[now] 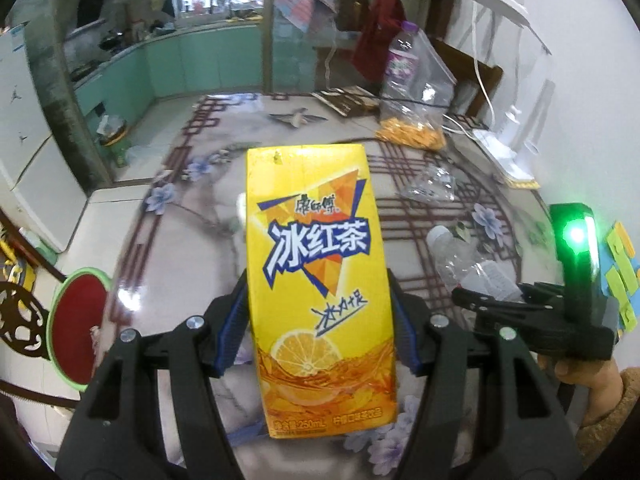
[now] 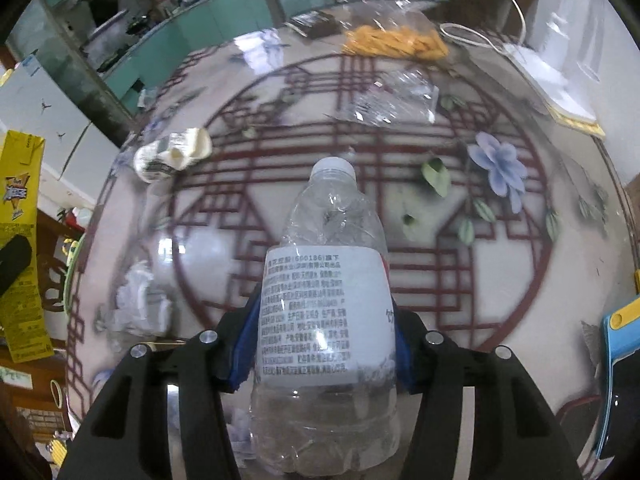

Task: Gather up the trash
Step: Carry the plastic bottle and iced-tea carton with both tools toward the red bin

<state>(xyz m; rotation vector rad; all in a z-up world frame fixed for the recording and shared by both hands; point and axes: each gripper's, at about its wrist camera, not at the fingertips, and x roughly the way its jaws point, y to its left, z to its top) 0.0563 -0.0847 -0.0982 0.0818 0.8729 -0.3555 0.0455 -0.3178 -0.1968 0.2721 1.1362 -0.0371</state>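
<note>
Carton: the yellow tea carton is up off the table, squeezed in the left gripper.
Bottle: the clear bottle is pinched by the right gripper.
Table: bare in the middle; a crumpled cup lies near its left edge, a clear wrapper farther back.

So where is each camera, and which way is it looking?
Left wrist: on the left gripper, looking down across the table; its fingers clamp a yellow iced tea carton; a hand shows.
Right wrist: on the right gripper, looking down; its fingers clamp a clear plastic bottle.
Both show: carton, bottle, bag of orange snacks.
</note>
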